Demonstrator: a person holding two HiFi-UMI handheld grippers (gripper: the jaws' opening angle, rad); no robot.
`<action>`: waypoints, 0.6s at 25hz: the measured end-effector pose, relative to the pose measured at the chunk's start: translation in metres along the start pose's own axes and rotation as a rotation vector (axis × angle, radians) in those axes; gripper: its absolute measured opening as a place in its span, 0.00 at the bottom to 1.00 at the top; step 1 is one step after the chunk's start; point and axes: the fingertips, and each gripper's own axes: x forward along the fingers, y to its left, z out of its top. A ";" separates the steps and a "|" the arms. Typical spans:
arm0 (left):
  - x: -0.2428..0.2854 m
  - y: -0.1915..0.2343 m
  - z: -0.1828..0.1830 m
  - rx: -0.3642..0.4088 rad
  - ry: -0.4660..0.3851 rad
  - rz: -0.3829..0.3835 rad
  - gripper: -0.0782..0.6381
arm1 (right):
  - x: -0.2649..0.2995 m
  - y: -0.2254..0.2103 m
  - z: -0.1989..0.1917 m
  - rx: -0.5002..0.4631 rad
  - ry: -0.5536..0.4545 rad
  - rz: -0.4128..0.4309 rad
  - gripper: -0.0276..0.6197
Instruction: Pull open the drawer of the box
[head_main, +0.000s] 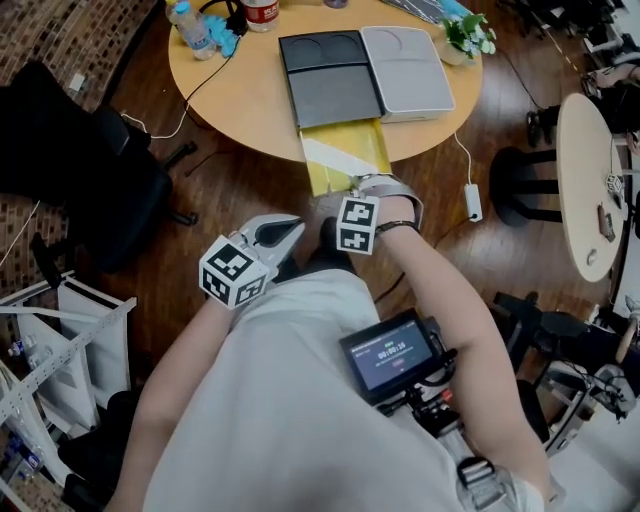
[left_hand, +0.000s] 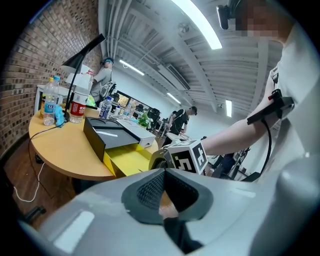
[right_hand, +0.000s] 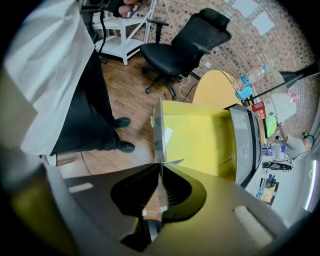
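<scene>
Yellow drawer (head_main: 345, 160) stands pulled out of the front of the flat dark grey box (head_main: 330, 75), hanging past the near edge of the round wooden bench (head_main: 240, 100) toward the person. The right gripper (head_main: 372, 187) points steeply down with its jaws clamped on the drawer's thin front wall. Only the right gripper view shows this grip closely: the wall runs straight in between the two pads (right_hand: 172, 187), and the drawer's yellow floor (right_hand: 195, 140) lies open behind it, with a small white slip (right_hand: 167, 134) just inside the wall. The head view shows a pale slanted band across the drawer's left part; whether that is paper or glare I cannot tell.

A light grey tray (head_main: 405, 70) sits touching the box's right side. The left gripper (head_main: 298, 228) is held near the person's body, apart from the drawer, jaws together on nothing. Its own view (left_hand: 164, 172) shows the box side-on and a black desk lamp (left_hand: 82, 65) beyond it. Clear plastic bottles (head_main: 192, 28) and a small potted plant (head_main: 468, 35) stand at the bench's far edge.
</scene>
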 end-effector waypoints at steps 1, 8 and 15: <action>0.001 0.000 0.001 0.000 -0.001 0.002 0.12 | 0.000 0.000 -0.001 0.000 0.000 0.000 0.09; 0.001 -0.001 0.000 -0.005 -0.004 0.008 0.12 | 0.006 0.003 -0.002 0.006 -0.004 -0.014 0.09; -0.002 -0.001 0.000 -0.003 -0.009 0.015 0.12 | 0.007 0.001 -0.002 0.045 -0.053 -0.100 0.13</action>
